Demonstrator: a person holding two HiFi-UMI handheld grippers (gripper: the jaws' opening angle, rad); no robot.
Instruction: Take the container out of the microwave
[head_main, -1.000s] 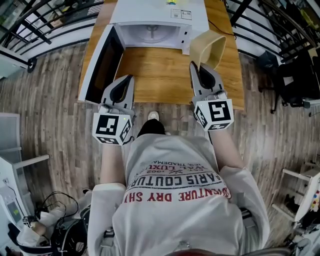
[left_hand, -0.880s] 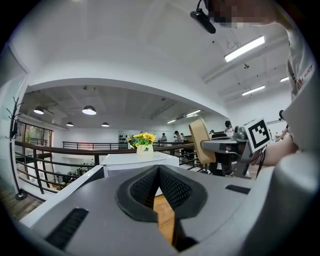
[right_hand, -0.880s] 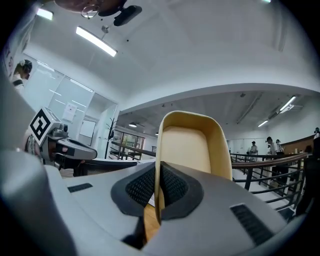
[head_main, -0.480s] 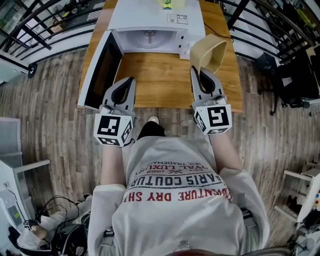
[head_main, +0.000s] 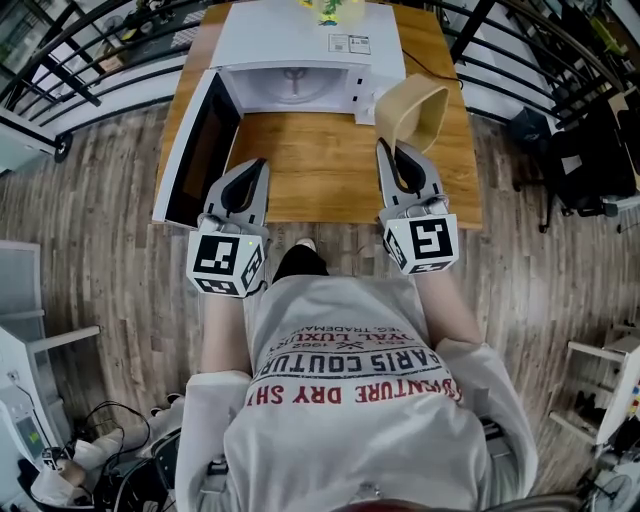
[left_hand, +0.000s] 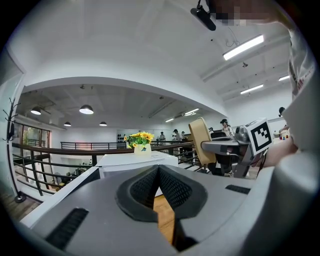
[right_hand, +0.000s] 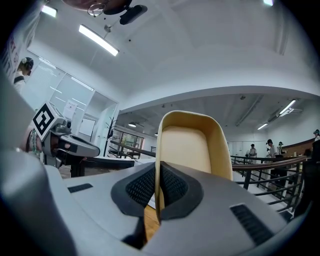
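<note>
Container (head_main: 415, 105) is clear of the microwave (head_main: 300, 40), held in the air just off its right front corner, above the right end of the table (head_main: 310, 160).

At far left the microwave door (head_main: 195, 150) hangs open. Beside it the left tongs (head_main: 254, 167) are pressed together with nothing between them, pointing along the table toward the cavity. Farther right, the right tongs (head_main: 391, 150) pinch one thin side wall of the container at its rim.

That grip is the weak point: held by a single wall, the tub could pivot or slide out of the pads if swung quickly. It could also clip the microwave's corner, which sits just beside it.

In the right gripper view the container (right_hand: 192, 145) stands tall above the right tongs (right_hand: 159, 180). Its long axis looks roughly upright, and its mouth seems turned back toward the person, so anything inside would spill.
</note>
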